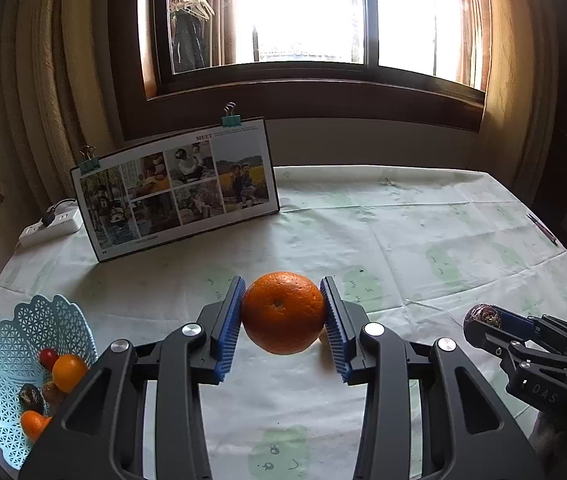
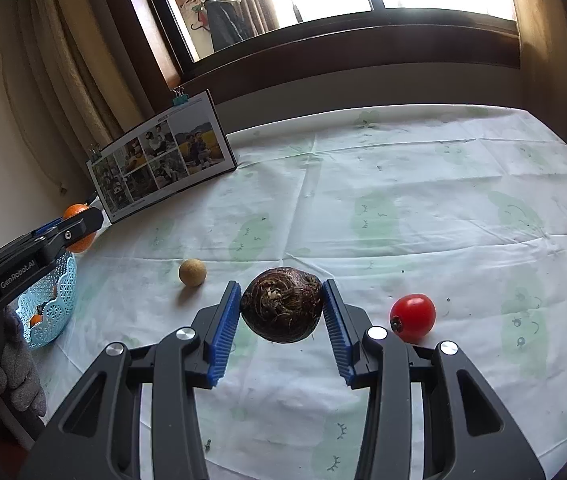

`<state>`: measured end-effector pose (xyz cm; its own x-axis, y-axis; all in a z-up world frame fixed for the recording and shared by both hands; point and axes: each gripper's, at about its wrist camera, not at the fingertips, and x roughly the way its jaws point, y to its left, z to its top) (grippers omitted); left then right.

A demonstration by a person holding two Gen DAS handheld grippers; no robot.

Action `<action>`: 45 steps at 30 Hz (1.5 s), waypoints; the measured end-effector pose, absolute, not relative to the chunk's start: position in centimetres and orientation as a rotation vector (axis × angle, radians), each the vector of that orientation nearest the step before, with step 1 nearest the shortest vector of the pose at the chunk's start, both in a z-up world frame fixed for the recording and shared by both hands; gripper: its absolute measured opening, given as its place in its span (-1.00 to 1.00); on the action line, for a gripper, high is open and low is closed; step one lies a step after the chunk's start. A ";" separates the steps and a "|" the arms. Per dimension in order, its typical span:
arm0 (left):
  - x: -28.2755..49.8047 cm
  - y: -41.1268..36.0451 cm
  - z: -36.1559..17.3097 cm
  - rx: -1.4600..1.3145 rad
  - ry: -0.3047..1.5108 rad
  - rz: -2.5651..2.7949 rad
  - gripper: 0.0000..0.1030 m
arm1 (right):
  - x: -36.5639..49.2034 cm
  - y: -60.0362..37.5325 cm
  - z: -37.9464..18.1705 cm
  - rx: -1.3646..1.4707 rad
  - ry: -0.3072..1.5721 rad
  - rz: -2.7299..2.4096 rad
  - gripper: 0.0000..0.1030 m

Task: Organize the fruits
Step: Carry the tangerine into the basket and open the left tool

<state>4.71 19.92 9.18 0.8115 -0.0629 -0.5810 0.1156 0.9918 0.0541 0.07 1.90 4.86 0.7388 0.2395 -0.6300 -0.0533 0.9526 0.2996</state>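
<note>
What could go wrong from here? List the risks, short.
1. The orange is pinched only at its round sides by the left tongs, so it might slip out over the table.
2. The basket already holds several fruits, so a dropped orange may bounce out or bruise them.
3. The right tongs carry a dark brown fruit close to the tomato, which might get nudged and roll.

The left gripper (image 1: 283,316) hides part of the blue basket (image 1: 23,344). The caption on the photo board (image 1: 179,188) is too small to read.
</note>
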 end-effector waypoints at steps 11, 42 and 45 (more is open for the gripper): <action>2.2 23.7 8.9 0.046 0.607 -0.005 -0.23 | -0.1 2.3 4.8 0.256 0.720 0.162 -0.18; -0.6 36.2 7.2 -0.079 0.619 0.241 -0.23 | -1.3 8.1 6.6 0.170 0.717 0.234 -0.18; -0.8 37.3 7.0 -0.090 0.624 0.260 -0.23 | -1.2 9.1 6.7 0.159 0.722 0.249 -0.18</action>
<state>-0.75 37.27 6.97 0.7802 0.2131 -0.5881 -0.2674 0.9636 -0.0056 -1.20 9.10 6.73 0.7231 0.2788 -0.6319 -0.1694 0.9586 0.2290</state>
